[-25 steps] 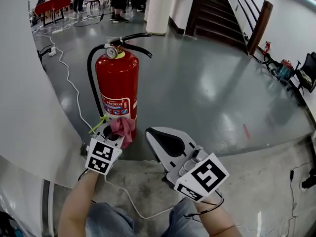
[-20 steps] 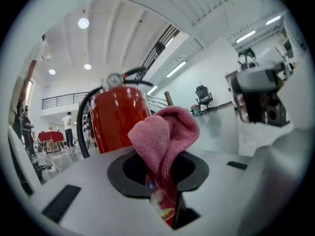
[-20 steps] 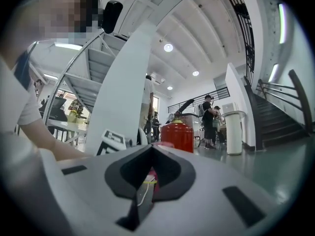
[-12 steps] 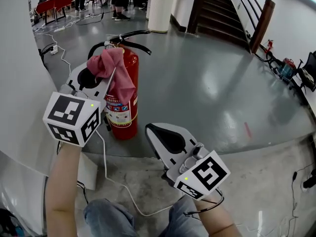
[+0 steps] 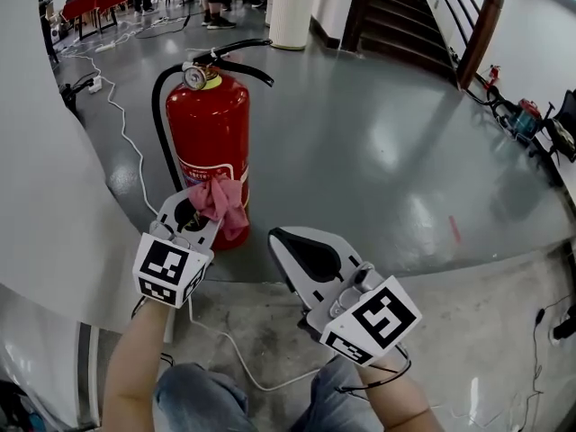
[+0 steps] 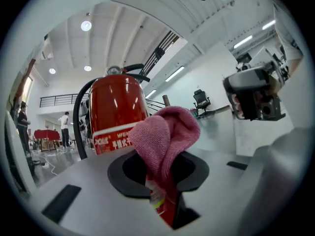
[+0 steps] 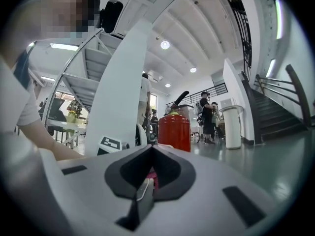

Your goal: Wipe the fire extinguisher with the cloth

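**Cloth low on the red cylinder**

My left hand-held gripper [image 5: 205, 214] is clamped on the pink cloth [image 5: 225, 205], which lies against the lower front of the fire extinguisher [image 5: 209, 106], left of centre. My right hand-held gripper [image 5: 284, 243] has its jaws together and empty, near the base. A white wall [image 5: 45, 196] crowds the left, and open grey floor [image 5: 387, 151] lies to the right.

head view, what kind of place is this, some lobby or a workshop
Probably a large indoor hall or lobby: a glossy grey floor, a staircase rising at the back right, and a round white column. White cables trailing across it hint at a temporary work setup.
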`<state>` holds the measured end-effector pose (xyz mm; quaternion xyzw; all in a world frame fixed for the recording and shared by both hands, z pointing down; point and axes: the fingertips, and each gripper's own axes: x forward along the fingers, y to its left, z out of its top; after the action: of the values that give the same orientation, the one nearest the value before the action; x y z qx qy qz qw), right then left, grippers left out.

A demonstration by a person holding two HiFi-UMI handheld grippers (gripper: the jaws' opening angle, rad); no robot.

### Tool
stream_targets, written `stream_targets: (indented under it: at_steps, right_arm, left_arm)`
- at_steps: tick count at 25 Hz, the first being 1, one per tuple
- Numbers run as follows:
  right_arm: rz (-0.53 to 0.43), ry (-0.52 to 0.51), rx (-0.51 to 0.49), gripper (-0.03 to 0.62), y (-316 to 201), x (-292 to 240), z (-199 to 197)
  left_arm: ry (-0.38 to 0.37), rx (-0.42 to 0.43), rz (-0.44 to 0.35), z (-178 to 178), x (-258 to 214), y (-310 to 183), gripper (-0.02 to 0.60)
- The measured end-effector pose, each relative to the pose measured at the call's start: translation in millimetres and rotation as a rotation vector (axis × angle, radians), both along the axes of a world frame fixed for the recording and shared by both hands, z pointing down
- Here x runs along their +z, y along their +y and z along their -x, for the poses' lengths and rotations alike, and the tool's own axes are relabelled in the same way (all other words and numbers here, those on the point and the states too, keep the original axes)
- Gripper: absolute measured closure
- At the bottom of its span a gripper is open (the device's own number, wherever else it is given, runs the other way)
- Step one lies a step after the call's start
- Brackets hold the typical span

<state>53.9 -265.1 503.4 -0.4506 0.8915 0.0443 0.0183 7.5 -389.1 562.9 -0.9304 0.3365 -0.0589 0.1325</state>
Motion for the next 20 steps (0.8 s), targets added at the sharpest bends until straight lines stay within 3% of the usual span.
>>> stream_targets:
  at_steps: [7, 10, 13, 17, 20]
  right_arm:
    - [0.014, 0.010, 0.009, 0.588, 3.6, 7.1, -1.7]
    - [0.018, 0.020, 0.012, 0.588, 5.3, 8.6, -1.9]
    - [0.016, 0.028, 0.014, 0.588, 4.1, 9.2, -2.1]
    - [0.022, 0.031, 0.023, 0.588, -9.2, 3.6, -3.2]
    - [0.064, 0.001, 0.020, 0.588, -26.1, -7.0, 1.4]
  left_arm:
    - [-0.115, 0.011, 0.140, -0.2, 85.3, -1.1, 0.495]
    - [-0.109, 0.009, 0.176, 0.2, 93.9, -0.8, 0.495]
    - [-0.075, 0.019, 0.173, 0.2, 74.5, 2.6, 0.495]
    - [0.040, 0.059, 0.132, 3.2, 15.5, 15.6, 0.497]
    - [0.060, 0.092, 0.123, 7.6, -22.4, 29.8, 0.497]
